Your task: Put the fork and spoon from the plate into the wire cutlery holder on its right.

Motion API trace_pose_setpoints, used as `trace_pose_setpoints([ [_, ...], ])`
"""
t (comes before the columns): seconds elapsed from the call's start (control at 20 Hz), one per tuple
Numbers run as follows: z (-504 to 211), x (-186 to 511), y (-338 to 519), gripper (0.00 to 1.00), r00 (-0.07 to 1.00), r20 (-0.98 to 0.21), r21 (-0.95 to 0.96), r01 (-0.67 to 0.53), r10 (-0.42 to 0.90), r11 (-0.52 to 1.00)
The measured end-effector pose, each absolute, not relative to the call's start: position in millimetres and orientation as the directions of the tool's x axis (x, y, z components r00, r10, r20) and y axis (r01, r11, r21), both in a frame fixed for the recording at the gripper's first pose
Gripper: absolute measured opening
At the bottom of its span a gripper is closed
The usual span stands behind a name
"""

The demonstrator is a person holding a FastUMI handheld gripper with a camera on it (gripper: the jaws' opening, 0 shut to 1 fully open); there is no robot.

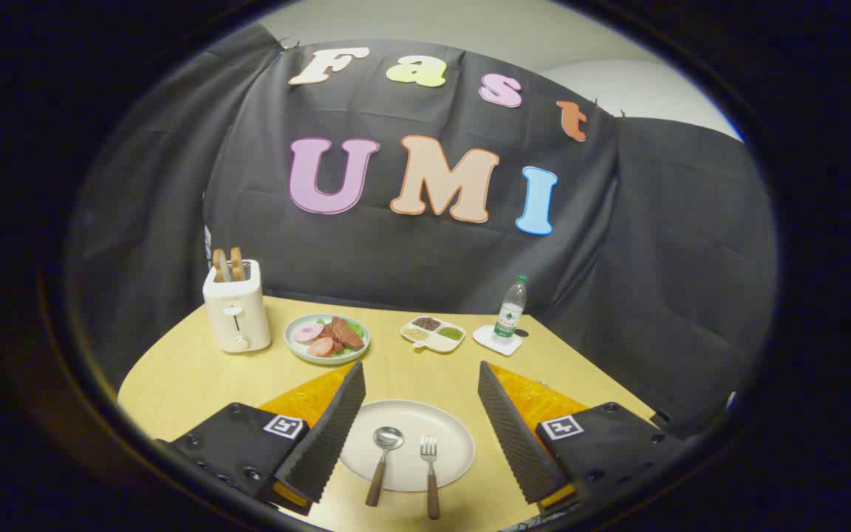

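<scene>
Spoon (383, 462), fork (430, 473) between spread fingers (337, 428).

The hand-held gripper (421, 373) had two long, wedge-shaped fingers (326, 436) spread wide apart, their inner faces covered in ridged, sawtooth-textured padding. Each finger was mounted on a blocky black housing, one at about 8 o'clock and one at about 4 o'clock. Each housing carried a small square black-and-white marker (284, 425) on top, and round screw heads dotted the outer edges of the housings.
</scene>
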State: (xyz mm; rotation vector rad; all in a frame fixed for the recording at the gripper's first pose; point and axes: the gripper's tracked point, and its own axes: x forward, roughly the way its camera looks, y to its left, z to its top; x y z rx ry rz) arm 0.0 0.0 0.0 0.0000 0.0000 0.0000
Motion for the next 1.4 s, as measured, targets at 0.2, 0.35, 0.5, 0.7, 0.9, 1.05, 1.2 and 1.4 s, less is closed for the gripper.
trace_pose_setpoints([
  [0.2, -3, -8, 12, 1.00, 0.999, -0.013, -0.022, -0.030, 0.029, 0.999],
  [0.35, -6, -12, 18, 1.00, 0.998, -0.019, -0.033, -0.060, 0.059, 0.998],
  [0.5, -11, -15, 18, 1.00, 0.997, -0.030, -0.056, -0.075, 0.074, 0.996],
  [0.7, -15, -12, 13, 1.00, 0.997, -0.048, -0.078, -0.059, 0.056, 0.995],
  [0.9, -17, -4, 14, 1.00, 0.997, -0.067, -0.057, -0.029, 0.026, 0.998],
  [1.05, -19, 0, 13, 1.00, 0.996, -0.093, -0.055, -0.011, 0.006, 0.998],
  [1.2, -22, 3, 10, 1.00, 0.991, -0.137, -0.034, 0.008, -0.013, 0.999],
  [1.4, -33, 4, -5, 1.00, 0.965, -0.255, -0.033, 0.059, -0.066, 0.998],
])
